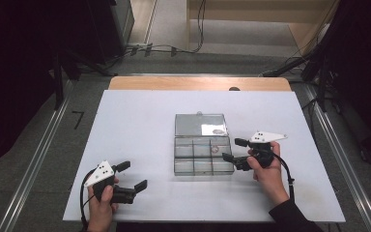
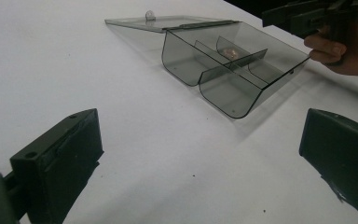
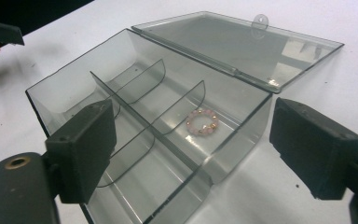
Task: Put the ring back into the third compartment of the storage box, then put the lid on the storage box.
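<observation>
The pink bead bracelet (image 3: 202, 122) lies in a back compartment of the clear divided box (image 1: 203, 164), lid flat open behind, mid-desk (image 1: 140, 121), my right hand-held gripper (image 1: 234, 150) just beside its right end, jaws spread and empty, while my left hand-held gripper (image 1: 133, 176) rests well apart, also spread.

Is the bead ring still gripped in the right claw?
No: in the right gripper view the bead ring lies on the floor of a compartment of the clear box, and the right claw stands open around nothing.
</observation>
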Demonstrator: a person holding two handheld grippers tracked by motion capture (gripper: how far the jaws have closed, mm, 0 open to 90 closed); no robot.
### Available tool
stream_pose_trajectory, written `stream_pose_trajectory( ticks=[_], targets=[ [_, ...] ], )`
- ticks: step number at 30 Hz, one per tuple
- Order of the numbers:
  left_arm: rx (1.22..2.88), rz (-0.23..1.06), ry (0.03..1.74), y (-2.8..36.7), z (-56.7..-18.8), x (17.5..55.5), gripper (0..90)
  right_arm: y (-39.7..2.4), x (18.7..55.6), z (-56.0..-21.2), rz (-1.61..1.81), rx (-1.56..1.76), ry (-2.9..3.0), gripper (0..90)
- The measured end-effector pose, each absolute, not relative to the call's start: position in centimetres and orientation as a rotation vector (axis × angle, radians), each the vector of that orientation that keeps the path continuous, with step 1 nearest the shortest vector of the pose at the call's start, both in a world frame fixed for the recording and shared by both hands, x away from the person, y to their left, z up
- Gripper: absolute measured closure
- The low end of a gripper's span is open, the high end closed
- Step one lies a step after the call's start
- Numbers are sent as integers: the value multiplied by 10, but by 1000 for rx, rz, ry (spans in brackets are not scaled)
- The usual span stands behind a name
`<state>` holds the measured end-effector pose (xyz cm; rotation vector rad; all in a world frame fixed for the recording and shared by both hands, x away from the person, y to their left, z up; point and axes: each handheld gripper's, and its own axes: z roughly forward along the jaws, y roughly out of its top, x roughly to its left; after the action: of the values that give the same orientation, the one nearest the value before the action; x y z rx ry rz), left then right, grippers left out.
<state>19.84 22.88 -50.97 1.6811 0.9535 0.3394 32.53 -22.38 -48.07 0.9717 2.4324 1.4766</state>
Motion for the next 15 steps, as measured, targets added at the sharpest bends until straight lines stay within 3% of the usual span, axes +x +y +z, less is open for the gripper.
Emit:
stream_pose_trajectory(
  ticks=[15],
  targets=[
    [1682,353,957,228,-507,199,0,-234,326,-481,1501,983,2414,25]
  ],
)
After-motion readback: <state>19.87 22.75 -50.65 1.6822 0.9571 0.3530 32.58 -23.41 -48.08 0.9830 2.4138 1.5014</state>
